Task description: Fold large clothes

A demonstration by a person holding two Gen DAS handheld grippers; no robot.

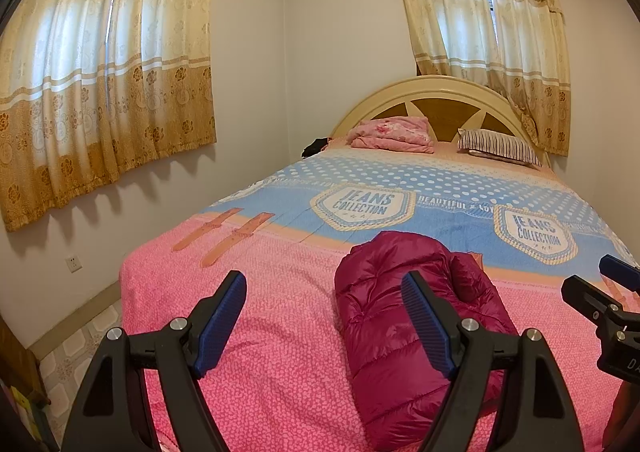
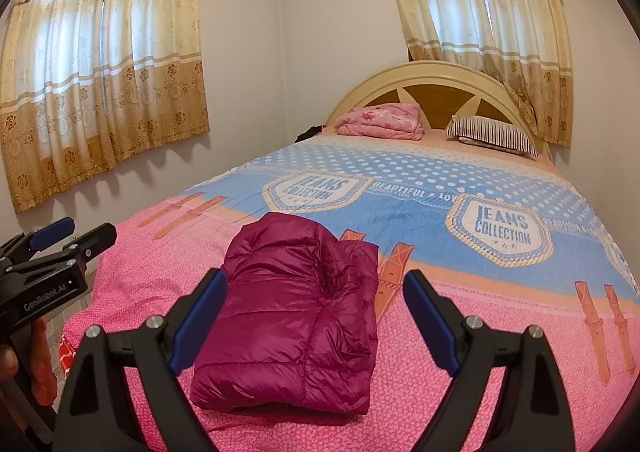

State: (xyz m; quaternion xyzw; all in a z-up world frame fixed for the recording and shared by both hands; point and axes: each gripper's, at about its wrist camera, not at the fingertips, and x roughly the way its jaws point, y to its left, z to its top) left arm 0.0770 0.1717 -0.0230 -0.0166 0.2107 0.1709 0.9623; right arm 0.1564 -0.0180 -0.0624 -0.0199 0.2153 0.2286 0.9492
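A magenta quilted down jacket (image 2: pixel 292 316) lies folded into a compact bundle on the pink foot end of the bed; it also shows in the left wrist view (image 1: pixel 400 316). My left gripper (image 1: pixel 324 312) is open and empty, held above the bed to the left of the jacket. My right gripper (image 2: pixel 316 312) is open and empty, above the jacket's near part without touching it. The left gripper shows at the left edge of the right wrist view (image 2: pixel 60 244), and the right gripper at the right edge of the left wrist view (image 1: pixel 612 284).
The bed (image 2: pixel 460 352) has a pink and blue cover with a cream headboard (image 2: pixel 436 80). A folded pink blanket (image 2: pixel 384 120) and a striped pillow (image 2: pixel 492 134) lie at its head. Curtained windows (image 2: pixel 100 52) stand left and behind. Tiled floor (image 1: pixel 80 344) shows left.
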